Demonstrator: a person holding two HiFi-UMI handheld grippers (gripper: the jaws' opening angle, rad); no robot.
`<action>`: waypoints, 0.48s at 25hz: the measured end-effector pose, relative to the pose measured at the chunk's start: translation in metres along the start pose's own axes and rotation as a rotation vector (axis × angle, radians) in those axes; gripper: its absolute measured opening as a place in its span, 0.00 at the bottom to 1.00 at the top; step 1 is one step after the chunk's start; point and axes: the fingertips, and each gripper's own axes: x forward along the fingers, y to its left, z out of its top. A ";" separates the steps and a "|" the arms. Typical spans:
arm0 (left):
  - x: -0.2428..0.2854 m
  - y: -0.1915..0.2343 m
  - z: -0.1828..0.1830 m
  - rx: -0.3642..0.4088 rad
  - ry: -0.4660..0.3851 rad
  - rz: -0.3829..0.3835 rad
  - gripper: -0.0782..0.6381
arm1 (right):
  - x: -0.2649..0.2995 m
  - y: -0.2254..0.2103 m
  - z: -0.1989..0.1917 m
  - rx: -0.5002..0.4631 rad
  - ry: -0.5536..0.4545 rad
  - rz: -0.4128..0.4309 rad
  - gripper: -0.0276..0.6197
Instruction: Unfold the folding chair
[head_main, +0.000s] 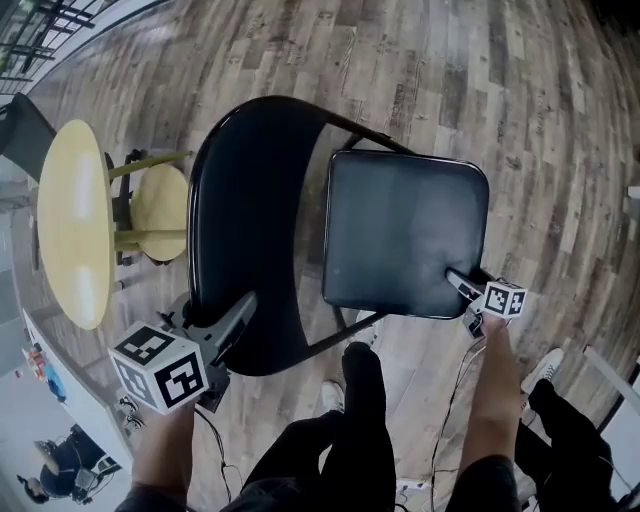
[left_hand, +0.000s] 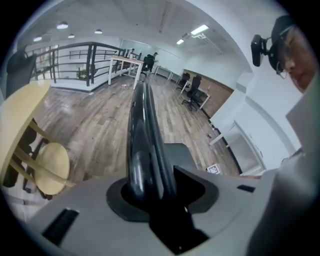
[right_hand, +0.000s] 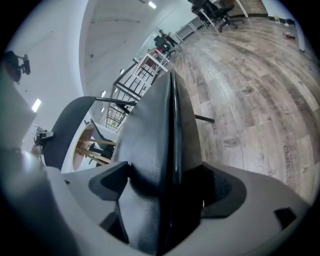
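Note:
A black folding chair stands on the wood floor just ahead of me. Its curved backrest (head_main: 245, 220) is on the left and its padded seat (head_main: 405, 230) is on the right, lying nearly flat. My left gripper (head_main: 240, 310) is at the backrest's near rim. In the left gripper view the backrest (left_hand: 142, 125) runs between the jaws of the left gripper (left_hand: 150, 192), which are shut on it. My right gripper (head_main: 455, 278) is at the seat's near right corner. In the right gripper view the seat (right_hand: 160, 130) fills the gap of the right gripper (right_hand: 160, 200), pads against both faces.
A round yellow table (head_main: 72, 220) and a yellow stool (head_main: 160, 210) stand close to the left of the chair. The person's legs (head_main: 350, 400) are right behind it. A white frame (head_main: 610, 400) is at the lower right. A railing (left_hand: 75, 60) borders the floor further off.

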 end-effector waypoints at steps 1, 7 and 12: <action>0.000 0.000 0.001 0.005 0.000 0.008 0.31 | 0.001 -0.001 0.002 -0.008 -0.008 0.008 0.70; -0.004 0.002 0.005 -0.017 -0.073 -0.002 0.31 | -0.025 -0.012 0.007 -0.035 -0.090 -0.071 0.70; -0.052 -0.002 -0.003 -0.039 -0.197 0.067 0.35 | -0.097 0.015 0.018 -0.117 -0.274 -0.192 0.70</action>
